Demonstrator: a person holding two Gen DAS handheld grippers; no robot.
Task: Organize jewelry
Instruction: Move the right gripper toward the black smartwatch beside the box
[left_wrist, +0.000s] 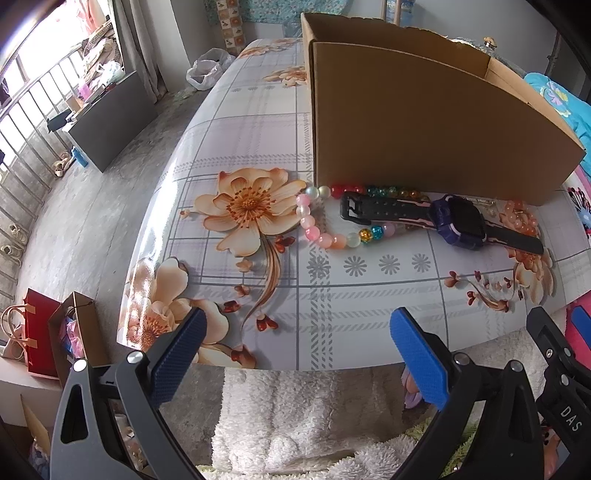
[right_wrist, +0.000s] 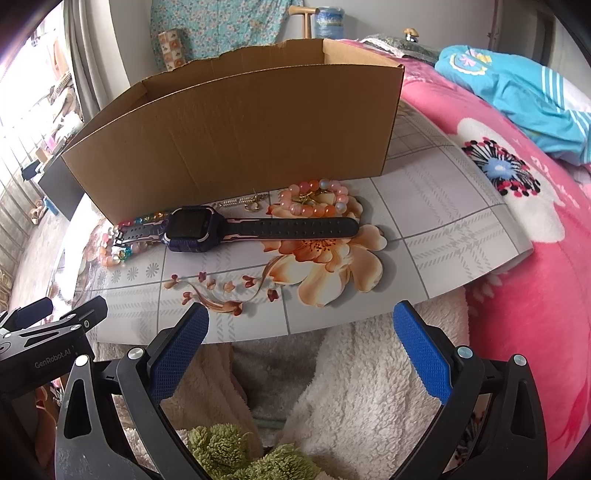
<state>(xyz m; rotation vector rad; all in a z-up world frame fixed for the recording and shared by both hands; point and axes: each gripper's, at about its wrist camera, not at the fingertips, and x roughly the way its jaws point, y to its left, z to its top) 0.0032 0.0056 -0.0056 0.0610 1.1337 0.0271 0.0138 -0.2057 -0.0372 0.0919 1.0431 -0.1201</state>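
So: board (right_wrist: 424, 206) with floral print lies on the bed, near edge toward both grippers. Box (right_wrist: 236, 129) sits along the far edge, open top, front wall facing us; likely the drop target, so the jewelry is lined up right at its foot.

Watch (right_wrist: 195, 229) lies flat just in front of the box wall, strap stretched parallel to it, buckle end resting over the mixed bead bracelet (left_wrist: 314, 229) toward the board's left edge. That overlap means the watch probably has to go first, or the bracelet drags it. Pink-orange bracelet (right_wrist: 314, 201) sits nearer the right edge, touching the box foot, next to a small gold chain (right_wrist: 247, 202) whose clasp is too small to read.

Left gripper (left_wrist: 295, 354) and right gripper (right_wrist: 301, 339) both hang off the near edge, jaws spread wide, nothing between the pads. Both well short of the items; neither is committed to a target. Nothing visible inside the box from here.
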